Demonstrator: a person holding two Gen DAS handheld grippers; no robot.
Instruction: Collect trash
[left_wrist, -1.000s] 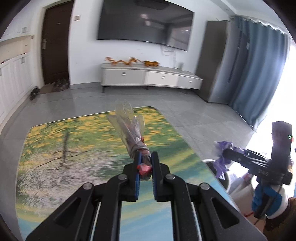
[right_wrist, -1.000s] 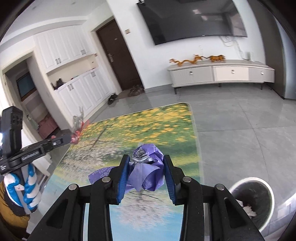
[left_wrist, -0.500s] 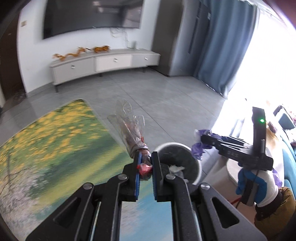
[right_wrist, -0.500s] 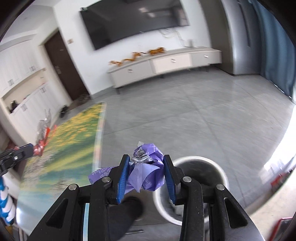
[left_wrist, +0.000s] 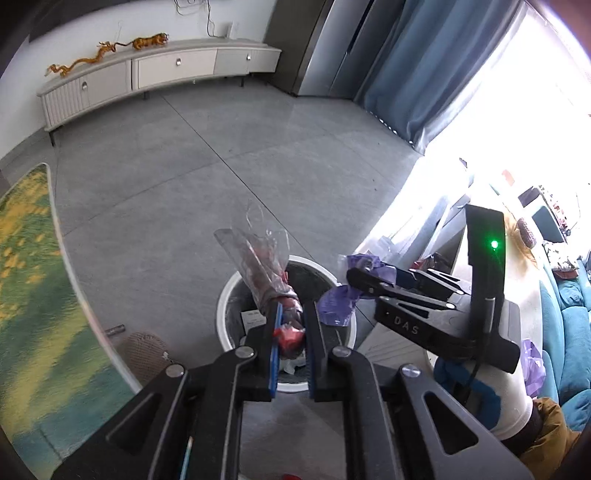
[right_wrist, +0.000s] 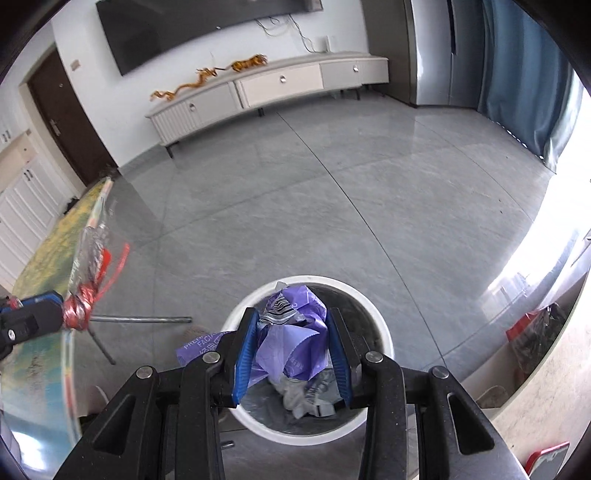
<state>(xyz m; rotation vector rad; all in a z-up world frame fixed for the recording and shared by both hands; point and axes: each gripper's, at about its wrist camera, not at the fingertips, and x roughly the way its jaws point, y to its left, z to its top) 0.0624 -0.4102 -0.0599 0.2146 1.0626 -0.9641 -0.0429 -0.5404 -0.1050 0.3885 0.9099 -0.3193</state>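
Both pieces of trash hang over the white bin (right_wrist: 382, 334). Left gripper (left_wrist: 291, 332) jaws clamped on the twisted red neck of a clear cellophane wrapper (left_wrist: 258, 258); right gripper (right_wrist: 291, 354) jaws clamped on a crumpled purple plastic bag (right_wrist: 291, 332). Both look featherlight, soft, crinkly and slippery; likely to cling or drift when released. The bunched parts give the surest grip.
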